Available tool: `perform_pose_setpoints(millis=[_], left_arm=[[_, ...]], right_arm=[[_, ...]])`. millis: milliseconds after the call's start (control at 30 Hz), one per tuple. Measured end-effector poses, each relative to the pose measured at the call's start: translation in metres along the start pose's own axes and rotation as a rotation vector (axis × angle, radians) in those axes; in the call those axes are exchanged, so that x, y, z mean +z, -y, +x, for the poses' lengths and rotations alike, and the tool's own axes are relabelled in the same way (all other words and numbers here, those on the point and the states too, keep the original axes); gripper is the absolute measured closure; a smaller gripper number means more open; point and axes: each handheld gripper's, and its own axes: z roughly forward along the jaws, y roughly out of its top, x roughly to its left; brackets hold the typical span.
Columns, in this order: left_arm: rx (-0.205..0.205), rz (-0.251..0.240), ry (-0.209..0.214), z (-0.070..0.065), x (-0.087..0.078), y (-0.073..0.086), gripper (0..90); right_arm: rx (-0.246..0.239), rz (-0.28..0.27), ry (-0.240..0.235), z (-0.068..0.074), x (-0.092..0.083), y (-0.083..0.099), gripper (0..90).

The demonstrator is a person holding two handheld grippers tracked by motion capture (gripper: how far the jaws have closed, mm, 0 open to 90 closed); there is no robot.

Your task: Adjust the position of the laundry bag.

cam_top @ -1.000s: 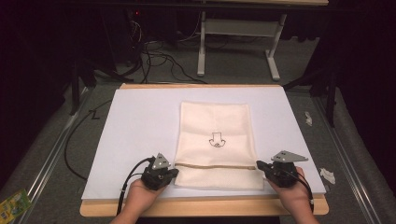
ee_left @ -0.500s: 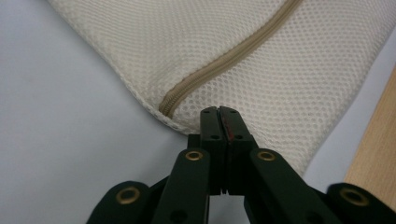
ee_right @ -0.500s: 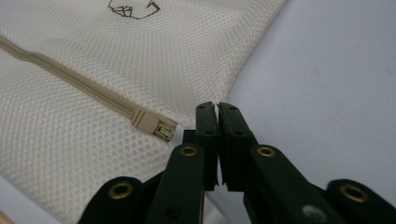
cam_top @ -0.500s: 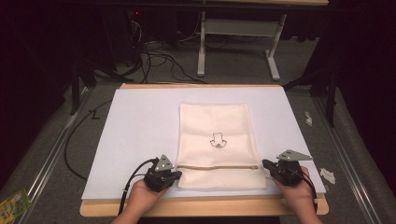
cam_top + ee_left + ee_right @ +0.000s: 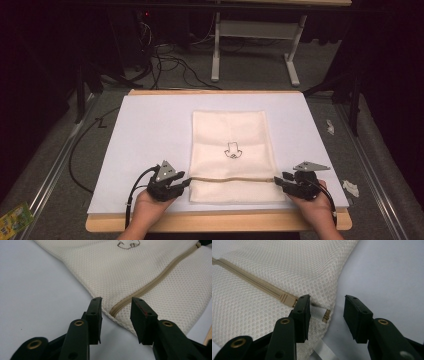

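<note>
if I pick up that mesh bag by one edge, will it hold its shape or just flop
The mesh bag would probably flop: its thin, open-weave fabric lies flat on the white sheet with soft edges. It looks light and appears empty. The zipper might stiffen one line slightly.

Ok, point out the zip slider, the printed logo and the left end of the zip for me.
Slider (image 5: 287, 300): right gripper view, on its tan body.
Logo (image 5: 231, 150): high view, middle of the outline.
Zip (image 5: 115, 309): left gripper view, its end at the bag's edge.

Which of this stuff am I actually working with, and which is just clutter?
In play:
mesh bag
zipper
left gripper, jaws open
right gripper, jaws open

Lying about:
white scraps right of the board
green packet
floor cables
</note>
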Motion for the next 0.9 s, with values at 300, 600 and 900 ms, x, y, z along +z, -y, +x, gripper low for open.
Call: perform_pose_setpoints(millis=[300,600,900], left_arm=[[-0.089,-0.070,-0.019,0.008,-0.005,0.003,46.7],[-0.106,-0.087,-0.018,0.007,-0.003,0.003,45.3],[-0.145,-0.039,-0.018,0.002,0.009,-0.002,39.9]], right_arm=[[-0.031,0.011,-0.008,0.006,0.000,0.000,73.5],[-0.085,0.033,-0.012,0.012,0.001,-0.004,84.5],[-0.105,-0.024,-0.006,0.011,-0.006,-0.010,84.8]])
